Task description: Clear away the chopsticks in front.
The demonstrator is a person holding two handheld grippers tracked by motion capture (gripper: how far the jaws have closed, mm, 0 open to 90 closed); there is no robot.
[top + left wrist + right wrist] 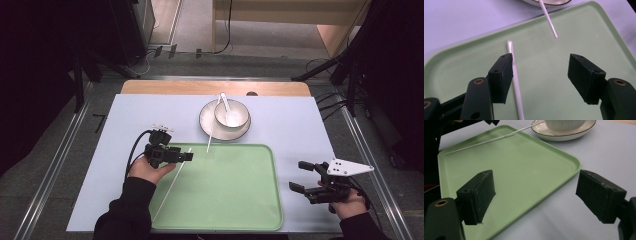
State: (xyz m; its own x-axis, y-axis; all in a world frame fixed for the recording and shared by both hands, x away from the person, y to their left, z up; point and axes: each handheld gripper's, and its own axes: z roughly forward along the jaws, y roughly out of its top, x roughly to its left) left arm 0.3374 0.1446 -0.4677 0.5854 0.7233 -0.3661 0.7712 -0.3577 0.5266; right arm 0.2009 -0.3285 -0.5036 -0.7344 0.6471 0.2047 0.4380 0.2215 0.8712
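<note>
Chopstick [515, 82] laid flat on green tray [240, 200], 9 o'clock side; left gripper [189, 156] jaws spread, nothing pinched, prob. so it's released. Right gripper [300, 176] spread too, parked at 3 o'clock.

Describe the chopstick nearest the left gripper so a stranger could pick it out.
Find the green tray. Along its left edge lies a white chopstick, flat on the tray beside the open left gripper. The other chopstick leans from the plate.

Tray [235, 200] mid free; chopstick [172, 187] left edge.
</note>
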